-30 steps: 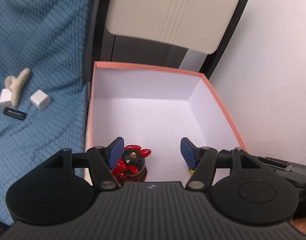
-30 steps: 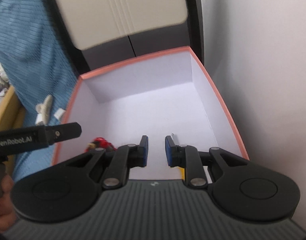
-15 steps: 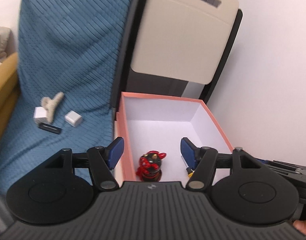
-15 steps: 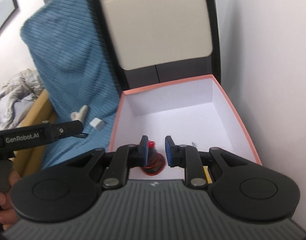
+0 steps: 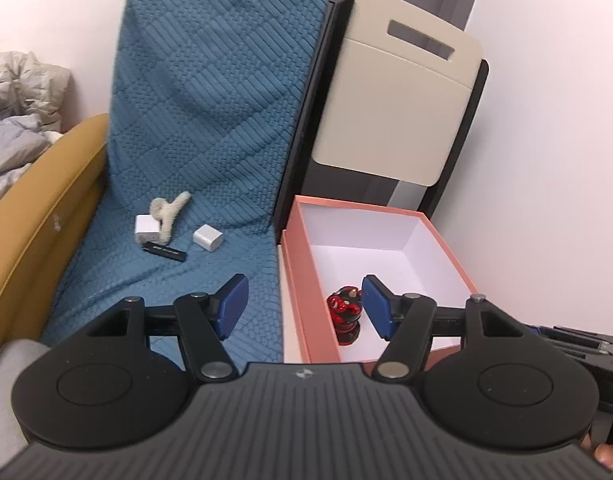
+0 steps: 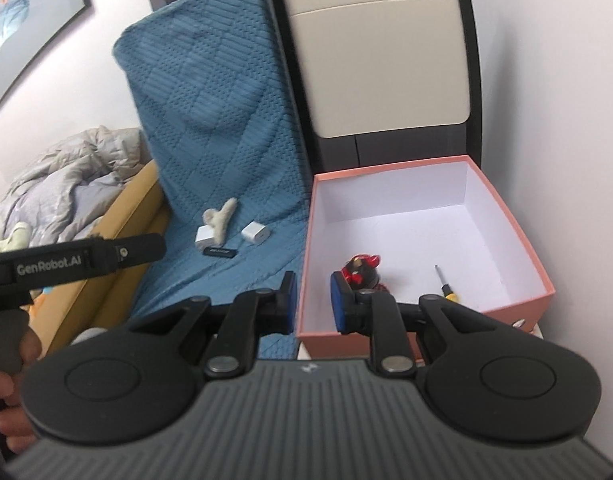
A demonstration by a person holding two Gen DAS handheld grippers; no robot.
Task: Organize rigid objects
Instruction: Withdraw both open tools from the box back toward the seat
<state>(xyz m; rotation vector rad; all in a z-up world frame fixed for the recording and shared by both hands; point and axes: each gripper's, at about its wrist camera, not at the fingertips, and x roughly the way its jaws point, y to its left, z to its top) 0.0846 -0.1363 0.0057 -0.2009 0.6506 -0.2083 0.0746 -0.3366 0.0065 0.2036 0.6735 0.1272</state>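
Note:
A pink box (image 5: 358, 206) with a white inside stands right of a blue blanket (image 5: 210, 100). A red and black figurine (image 5: 346, 312) stands upright in its near left corner, and a small screwdriver (image 6: 442, 280) lies on the box floor (image 6: 406, 240). On the blanket lie a beige hair claw (image 5: 168, 210), two white cubes (image 5: 146, 230) (image 5: 208, 238) and a black stick (image 5: 164, 251). My left gripper (image 5: 304, 304) is open and empty, above the box's near left wall. My right gripper (image 6: 313, 298) is shut on nothing, hanging over that same wall.
Behind the box rises a beige panel (image 5: 394, 112) in a black frame, with a white wall on the right. A mustard armrest (image 5: 38, 220) and a grey quilt (image 5: 10, 120) lie left of the blanket. A hand holds the left gripper's handle (image 6: 86, 260).
Both grippers have drawn back and up from inside the box, so the blanket and its objects now show. The figurine stays in the box. Neither gripper's jaws moved.

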